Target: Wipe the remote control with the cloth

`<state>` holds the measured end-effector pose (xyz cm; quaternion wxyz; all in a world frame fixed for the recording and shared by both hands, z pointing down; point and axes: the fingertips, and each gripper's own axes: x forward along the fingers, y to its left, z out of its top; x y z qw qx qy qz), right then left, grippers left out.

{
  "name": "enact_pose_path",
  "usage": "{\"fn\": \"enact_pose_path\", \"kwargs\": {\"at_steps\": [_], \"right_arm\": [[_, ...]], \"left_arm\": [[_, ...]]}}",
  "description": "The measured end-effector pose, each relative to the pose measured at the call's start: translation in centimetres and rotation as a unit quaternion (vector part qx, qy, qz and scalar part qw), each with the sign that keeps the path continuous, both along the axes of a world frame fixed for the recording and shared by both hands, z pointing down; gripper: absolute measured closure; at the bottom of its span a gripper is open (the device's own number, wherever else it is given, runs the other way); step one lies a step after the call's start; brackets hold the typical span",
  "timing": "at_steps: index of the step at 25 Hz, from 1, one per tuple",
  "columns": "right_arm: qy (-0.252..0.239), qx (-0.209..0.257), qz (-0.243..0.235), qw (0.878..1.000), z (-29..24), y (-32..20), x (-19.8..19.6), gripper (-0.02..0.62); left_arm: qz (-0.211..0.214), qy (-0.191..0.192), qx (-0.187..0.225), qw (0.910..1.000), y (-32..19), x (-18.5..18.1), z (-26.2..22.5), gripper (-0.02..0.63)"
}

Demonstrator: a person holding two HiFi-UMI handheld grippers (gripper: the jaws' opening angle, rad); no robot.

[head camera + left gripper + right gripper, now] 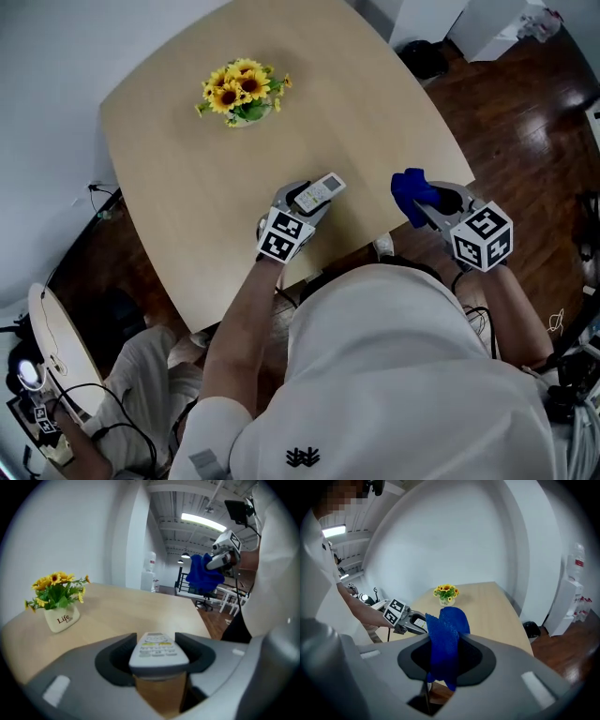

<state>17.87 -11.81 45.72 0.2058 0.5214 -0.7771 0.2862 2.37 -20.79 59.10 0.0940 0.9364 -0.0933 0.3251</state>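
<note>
Blue crumpled cloth (409,190) pinched in closed right gripper (424,204); slim white remote control (319,191) clamped in left gripper (300,202) over near edge of pale wooden table (187,197). Wiping not begun, items apart; next probably needs cloth brought onto remote's buttons.

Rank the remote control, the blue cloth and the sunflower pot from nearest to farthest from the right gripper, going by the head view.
1. The blue cloth: clamped in the right gripper itself.
2. The remote control: to its left, held in the left gripper.
3. The sunflower pot: farthest, up and left across the table.
</note>
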Motion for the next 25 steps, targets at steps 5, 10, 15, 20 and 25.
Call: {"fn": "enact_pose_path", "kwargs": {"at_steps": [5,10,15,20,25], "right_arm": [[-0.006,-0.008,0.022,1.0,0.2,1.4,0.8,0.506],[-0.014,-0.012,0.027,0.999,0.3,2.2,0.7,0.506],[-0.02,-0.014,0.019,1.0,0.4,2.5,1.0,0.506],[-0.02,-0.009,-0.003,1.0,0.3,2.6,1.3,0.506],[-0.034,0.002,-0.044,0.998,0.2,2.0,1.6,0.506]], "left_arm": [[0.027,-0.021,-0.01,0.9994,0.4,0.2,1.6,0.334],[0.044,-0.074,0.002,0.9962,0.2,-1.3,5.3,0.333],[0.056,-0.098,0.011,0.9935,0.3,-1.6,6.4,0.331],[0.041,-0.115,0.028,0.9921,0.4,-2.0,5.8,0.291],[-0.045,-0.096,0.021,0.9941,1.1,-3.7,2.9,0.273]]}}
